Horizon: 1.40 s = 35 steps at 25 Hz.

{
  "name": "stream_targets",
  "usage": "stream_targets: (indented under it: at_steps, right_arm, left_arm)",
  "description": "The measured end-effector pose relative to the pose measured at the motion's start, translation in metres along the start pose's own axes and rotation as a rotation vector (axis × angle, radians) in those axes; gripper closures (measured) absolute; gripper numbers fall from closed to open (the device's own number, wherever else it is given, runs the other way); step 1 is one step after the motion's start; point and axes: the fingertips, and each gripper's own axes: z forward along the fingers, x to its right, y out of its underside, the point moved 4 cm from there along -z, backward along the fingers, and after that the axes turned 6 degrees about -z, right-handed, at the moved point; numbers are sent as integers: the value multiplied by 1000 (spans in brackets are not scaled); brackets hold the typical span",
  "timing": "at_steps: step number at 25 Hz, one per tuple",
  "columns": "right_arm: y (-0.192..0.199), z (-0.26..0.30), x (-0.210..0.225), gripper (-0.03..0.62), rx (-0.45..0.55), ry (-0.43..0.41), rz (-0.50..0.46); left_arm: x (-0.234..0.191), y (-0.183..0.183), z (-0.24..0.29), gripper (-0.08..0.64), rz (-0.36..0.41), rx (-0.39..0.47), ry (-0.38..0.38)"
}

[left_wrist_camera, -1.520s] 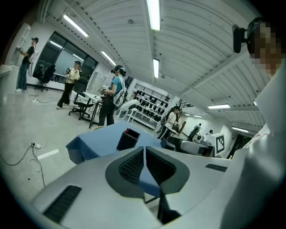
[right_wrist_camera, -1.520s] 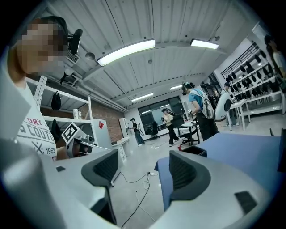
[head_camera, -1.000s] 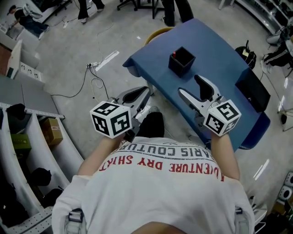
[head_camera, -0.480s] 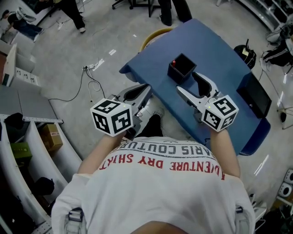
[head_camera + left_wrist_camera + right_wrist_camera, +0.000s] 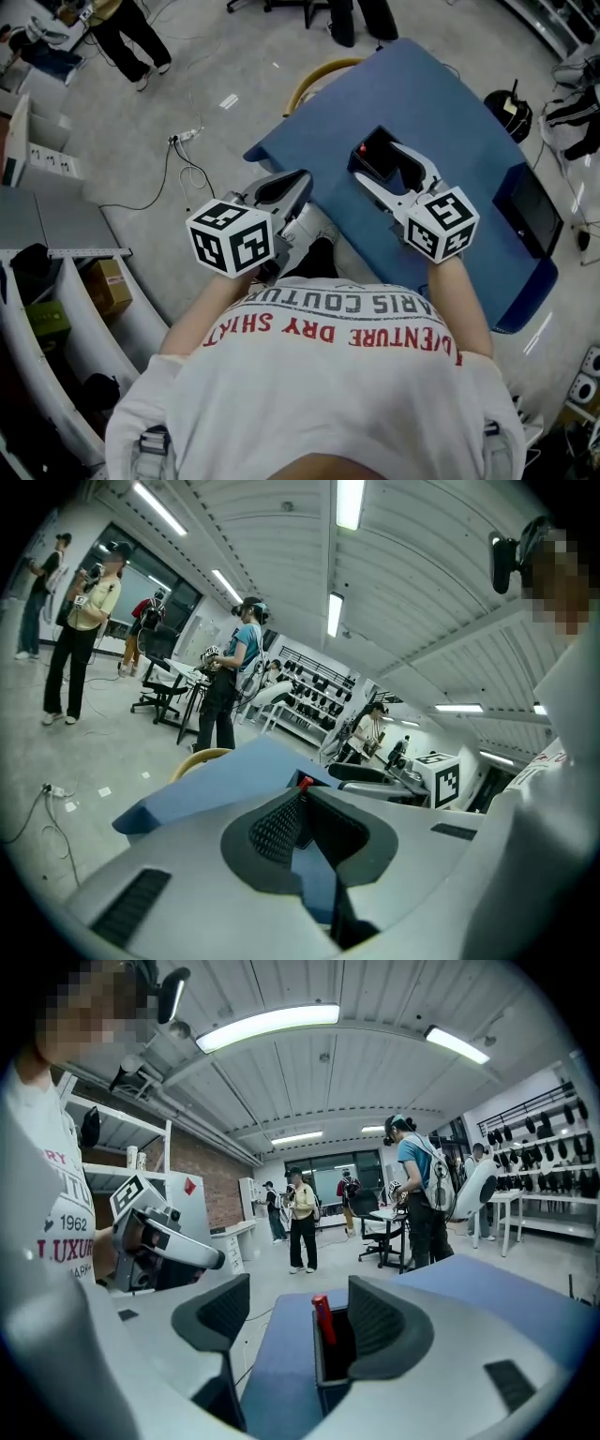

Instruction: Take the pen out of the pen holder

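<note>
Red pen (image 5: pixel 322 1320) stands in black square pen holder (image 5: pixel 330 1396).

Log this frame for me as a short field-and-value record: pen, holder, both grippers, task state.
pen: red, standing in the pen holder, top sticking out
pen holder: black, square, on the blue table
right gripper: open, aimed at the pen, not gripping it
left gripper: shut, empty, beside the table
task state: pen not yet taken out
</note>
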Motion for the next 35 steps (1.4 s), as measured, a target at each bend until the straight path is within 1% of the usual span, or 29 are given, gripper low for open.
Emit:
stream_targets:
  at_steps: [5, 7, 9, 13, 17, 21, 23, 30, 35]
  right_arm:
    - [6, 19, 10, 259, -62, 14, -68]
    - [10, 23, 12, 274, -84, 23, -84]
    - [13, 27, 12, 298, -100, 28, -93]
    - [15, 32, 13, 325, -133, 31, -129]
    - [18, 34, 15, 400, -184, 56, -187]
    - [18, 35, 13, 414, -244, 63, -246]
    - [18, 36, 10, 435, -268, 64, -284]
    - [17, 45, 2, 510, -291, 57, -305]
    - [17, 45, 5, 528, -297, 64, -311]
  left_arm:
    - [-12, -7, 9, 521, -3, -10, -6]
    - [-15, -8, 11, 520, -2, -13, -8]
    - [-18, -9, 13, 520, -5, -18, -9]
    - [-22, -12, 18, 520, -7, -23, -3]
    - [-22, -13, 23, 522, -1, -26, 10]
    - [-22, -11, 25, 520, -11, -35, 1]
    - [-22, -10, 24, 520, -11, -37, 1]
    - [-28, -7, 14, 522, -15, -34, -4]
    - [-27, -6, 12, 520, -19, -30, -13]
